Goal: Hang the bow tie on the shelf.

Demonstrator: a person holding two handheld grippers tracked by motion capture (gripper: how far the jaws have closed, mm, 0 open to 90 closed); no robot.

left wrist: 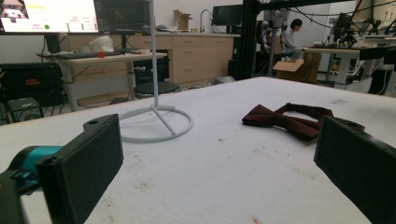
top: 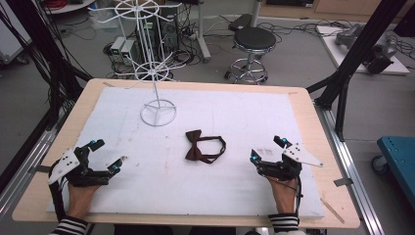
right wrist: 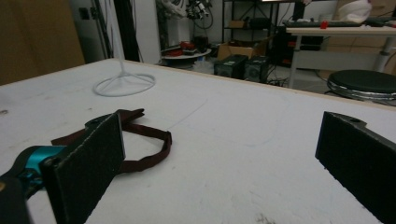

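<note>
Jaws wide apart on both — left gripper [top: 107, 155] & right gripper [top: 266, 149] hold nothing, resting on white pad [top: 147, 191]; bow tie [top: 203, 146] btwn them, untouched.

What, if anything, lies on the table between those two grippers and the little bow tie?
Nothing visible does. The bow tie lies alone on the white mat, with bare mat between it and the left gripper and the right gripper. The wire stand sits behind it, off both paths.
</note>
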